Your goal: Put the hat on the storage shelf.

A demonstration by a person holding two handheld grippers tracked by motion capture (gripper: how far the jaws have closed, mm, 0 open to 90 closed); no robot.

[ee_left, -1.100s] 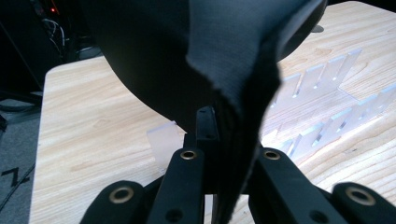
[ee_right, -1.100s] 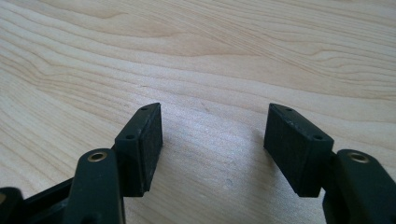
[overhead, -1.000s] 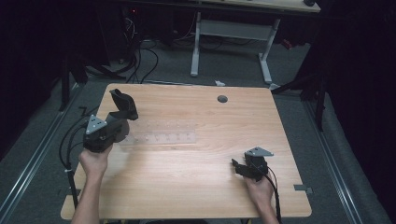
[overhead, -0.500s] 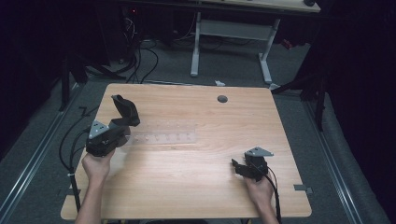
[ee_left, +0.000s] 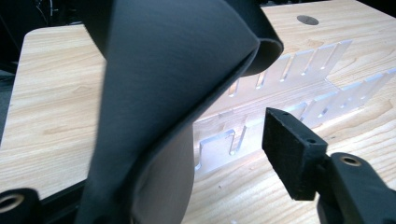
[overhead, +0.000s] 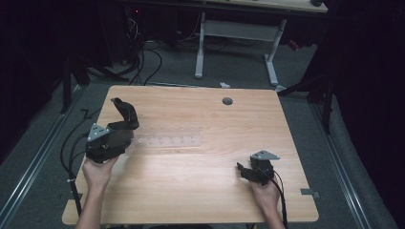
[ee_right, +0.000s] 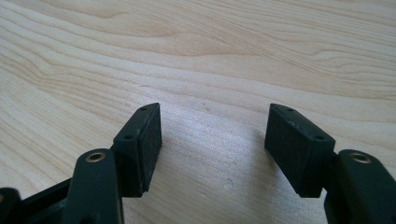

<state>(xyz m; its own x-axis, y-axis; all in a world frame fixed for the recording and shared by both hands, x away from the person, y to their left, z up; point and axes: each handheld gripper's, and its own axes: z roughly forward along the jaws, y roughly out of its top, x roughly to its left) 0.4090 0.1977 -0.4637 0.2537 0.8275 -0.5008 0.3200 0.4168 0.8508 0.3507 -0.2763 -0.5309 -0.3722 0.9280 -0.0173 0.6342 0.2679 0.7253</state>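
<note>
The left gripper (overhead: pixel 125 129) sits at the table's (overhead: pixel 200 191) left side, beside the left end of the clear rack (overhead: pixel 167 137). A curled black sheet (overhead: pixel 125 112) rises from its front. In the left gripper view the sheet (ee_left: pixel 173 84) stands between the jaws, apart from the right pad (ee_left: pixel 292 154). The jaws have just been opening; they now stand apart, with nothing pinched. The slotted rack (ee_left: pixel 299 79) lies flat on the wood just behind the sheet.

The right gripper (overhead: pixel 244 170) rests near the table's front right, well apart from the rack. In the right gripper view its pads (ee_right: pixel 144 140) stand apart, bare wood (ee_right: pixel 210 56) between them.
</note>
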